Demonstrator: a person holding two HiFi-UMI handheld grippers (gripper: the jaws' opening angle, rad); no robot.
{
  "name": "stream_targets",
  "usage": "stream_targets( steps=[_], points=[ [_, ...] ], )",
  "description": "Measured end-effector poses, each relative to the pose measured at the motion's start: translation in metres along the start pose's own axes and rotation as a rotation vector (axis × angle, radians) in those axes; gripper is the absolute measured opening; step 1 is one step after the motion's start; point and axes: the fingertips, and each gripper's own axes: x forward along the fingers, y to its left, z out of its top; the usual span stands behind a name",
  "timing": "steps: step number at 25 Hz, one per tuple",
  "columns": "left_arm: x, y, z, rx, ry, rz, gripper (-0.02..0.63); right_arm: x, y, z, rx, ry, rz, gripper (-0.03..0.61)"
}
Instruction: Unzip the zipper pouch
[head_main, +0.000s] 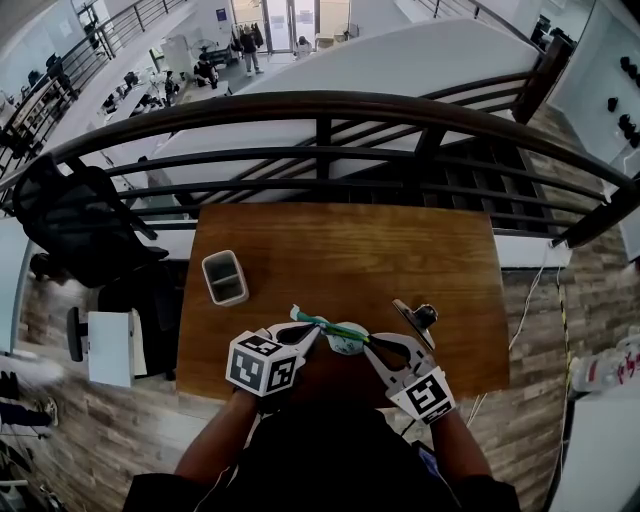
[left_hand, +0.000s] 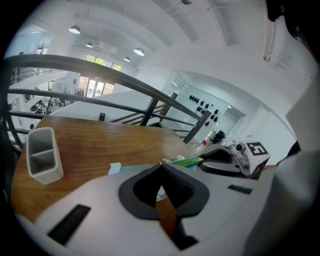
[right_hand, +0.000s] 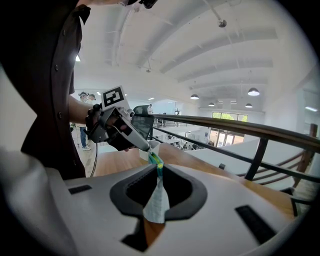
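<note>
Status: zipper pouch held off worktop, right of grey holder and nearer you, spanning both tools. Your left tool is pressed together on thin white bit of pouch; slider or fabric, can't tell. Your right tool pinches white fabric under teal zip.

Risk: thin grip slips as you pull apart, and pouch drops. Pulling fabric rather than slider leaves zip shut.

Holder: two compartments, nothing visible inside.

The pouch sits between left claw and right claw over the table, a holder behind-left.
</note>
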Motion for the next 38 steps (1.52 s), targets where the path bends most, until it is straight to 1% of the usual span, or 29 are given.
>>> stream_targets(
  steps=[5, 10, 14, 24, 30, 35, 38],
  points=[
    [-0.003, 0.011, -0.001, 0.023, 0.007, 0.039, 0.012, -0.003, -0.006, -0.004, 0.011, 0.001, -0.003, 0.034],
    [-0.004, 0.013, -0.002, 0.016, 0.000, 0.053, 0.012, -0.001, -0.009, -0.004, 0.002, 0.006, -0.008, 0.034],
    [-0.008, 0.022, 0.000, 0.010, -0.011, 0.080, 0.012, -0.002, -0.010, -0.007, -0.005, 0.015, -0.013, 0.034],
    [-0.018, 0.029, 0.000, 0.025, -0.015, 0.110, 0.012, -0.001, -0.009, -0.006, -0.014, 0.025, -0.015, 0.034],
    [-0.022, 0.036, 0.004, -0.004, -0.042, 0.127, 0.012, -0.003, -0.015, -0.008, -0.018, 0.027, -0.024, 0.034],
    [-0.028, 0.042, 0.005, -0.012, -0.055, 0.140, 0.012, 0.003, -0.014, -0.004, -0.021, 0.033, -0.025, 0.034],
    [-0.033, 0.049, 0.006, -0.016, -0.065, 0.164, 0.012, 0.005, -0.013, -0.004, -0.022, 0.038, -0.026, 0.034]
  ],
)
